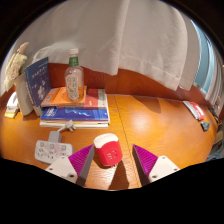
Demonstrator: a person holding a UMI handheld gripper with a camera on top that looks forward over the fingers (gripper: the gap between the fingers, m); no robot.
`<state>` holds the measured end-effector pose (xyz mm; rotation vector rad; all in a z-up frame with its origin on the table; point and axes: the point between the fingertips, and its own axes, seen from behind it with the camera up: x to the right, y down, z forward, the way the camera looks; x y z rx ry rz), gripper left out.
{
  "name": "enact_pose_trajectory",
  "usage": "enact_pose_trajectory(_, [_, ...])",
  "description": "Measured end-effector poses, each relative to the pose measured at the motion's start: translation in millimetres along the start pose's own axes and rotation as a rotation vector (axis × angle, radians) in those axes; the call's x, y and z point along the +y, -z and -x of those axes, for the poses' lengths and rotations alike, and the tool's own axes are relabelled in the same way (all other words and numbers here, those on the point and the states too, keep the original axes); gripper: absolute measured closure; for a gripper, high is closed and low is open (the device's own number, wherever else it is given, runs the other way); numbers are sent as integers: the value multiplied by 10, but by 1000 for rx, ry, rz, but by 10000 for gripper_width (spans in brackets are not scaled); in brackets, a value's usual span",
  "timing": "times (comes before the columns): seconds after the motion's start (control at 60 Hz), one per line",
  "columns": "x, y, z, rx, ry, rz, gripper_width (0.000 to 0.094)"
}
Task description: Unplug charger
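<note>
charger [108, 151] between hand-held gripper [113, 160] fingers

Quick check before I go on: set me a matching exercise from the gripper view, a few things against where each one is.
Things:
1. red and white charger
2. clear bottle
3. white power strip
4. blue book

Places:
A. standing upright beside the bottle
B. on the wooden table, just outside one finger
C. between the gripper fingers, which are open
D. standing on the stack of books

Pairs: 1-C, 2-D, 3-B, 4-A
</note>
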<state>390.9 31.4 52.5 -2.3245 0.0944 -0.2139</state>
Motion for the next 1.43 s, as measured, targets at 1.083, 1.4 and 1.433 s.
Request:
enact_pose_trajectory(1.083, [619, 3229, 3512, -348, 24, -269, 102])
enact_pose_trajectory(1.4, [740, 3298, 3504, -307, 17, -263, 100])
enact_pose_trajectory(1.433, [743, 3303, 3496, -306, 13, -261, 101])
